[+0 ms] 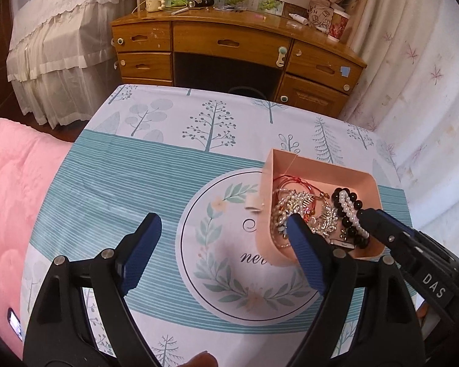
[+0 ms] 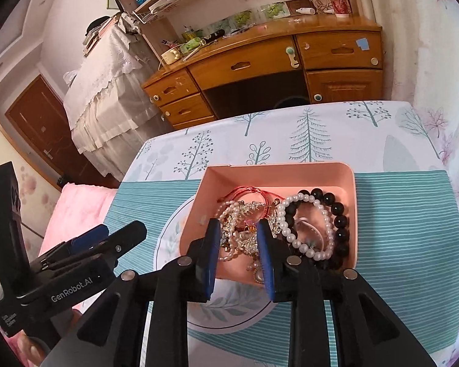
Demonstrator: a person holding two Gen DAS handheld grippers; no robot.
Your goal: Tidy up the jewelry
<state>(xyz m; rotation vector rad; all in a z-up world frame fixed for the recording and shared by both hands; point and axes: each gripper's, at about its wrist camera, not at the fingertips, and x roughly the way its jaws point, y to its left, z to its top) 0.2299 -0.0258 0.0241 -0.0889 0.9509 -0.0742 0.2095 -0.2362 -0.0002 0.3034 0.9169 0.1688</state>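
Left gripper [image 1: 226,229] spread wide, holding nothing; right gripper [image 2: 238,229] narrowly parted over tangled jewelry [image 2: 244,232] in pink tray [image 2: 350,183], unclamped

Tray [image 2: 345,214]: on the tablecloth [image 2: 397,244], directly ahead of the right gripper [image 2: 238,229]; to the right of the left gripper [image 1: 226,226].
Pearl bracelet [image 2: 306,244]: in the tray, right of the right gripper's fingertips.
Dark bead bracelet [image 2: 339,214]: in the tray, right of and beyond the pearl bracelet.
Jewelry heap [image 2: 241,214]: in the tray, between and beyond the right gripper's fingertips.
Desk [image 2: 260,64]: behind the table, well beyond both grippers.
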